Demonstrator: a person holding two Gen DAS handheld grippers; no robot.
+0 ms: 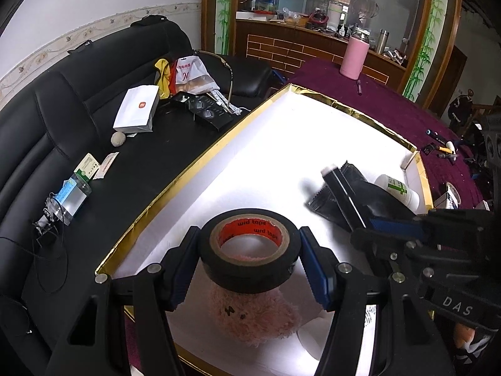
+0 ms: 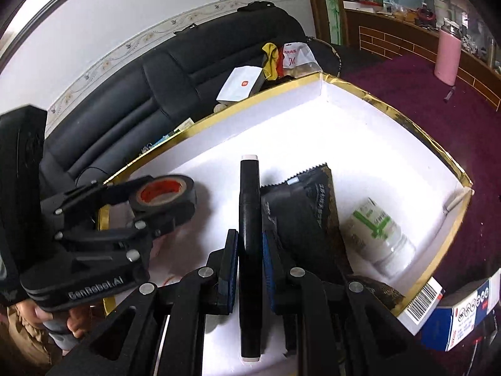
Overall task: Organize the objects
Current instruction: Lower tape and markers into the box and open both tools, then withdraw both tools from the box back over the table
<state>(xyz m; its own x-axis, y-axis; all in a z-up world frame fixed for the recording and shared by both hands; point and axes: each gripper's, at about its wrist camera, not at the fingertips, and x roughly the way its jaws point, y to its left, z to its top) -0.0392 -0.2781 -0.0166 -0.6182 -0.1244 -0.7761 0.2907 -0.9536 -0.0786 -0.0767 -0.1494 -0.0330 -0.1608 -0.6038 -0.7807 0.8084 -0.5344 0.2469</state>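
Note:
My left gripper [image 1: 248, 241] is shut on a black tape roll [image 1: 250, 269] with a red core and holds it just above a pink plush toy [image 1: 250, 316] in the white, gold-rimmed tray [image 1: 188, 172]. From the right wrist view the same roll [image 2: 166, 202] hangs over the tray's left end. My right gripper [image 2: 250, 238] is shut on a black marker [image 2: 249, 188] with white ends, over the tray's middle. Right of the marker, a black foil pouch [image 2: 300, 200] and a white bottle [image 2: 379, 232] with a green cross lie in the tray.
A black sofa [image 1: 47, 131] left of the tray carries a white box [image 1: 137, 109], bags and small packets. Purple cloth [image 1: 391, 106] spreads to the right, with a pink flask [image 1: 353, 59] and pens on it. A blue-and-white carton [image 2: 454, 316] sits by the tray's near right corner.

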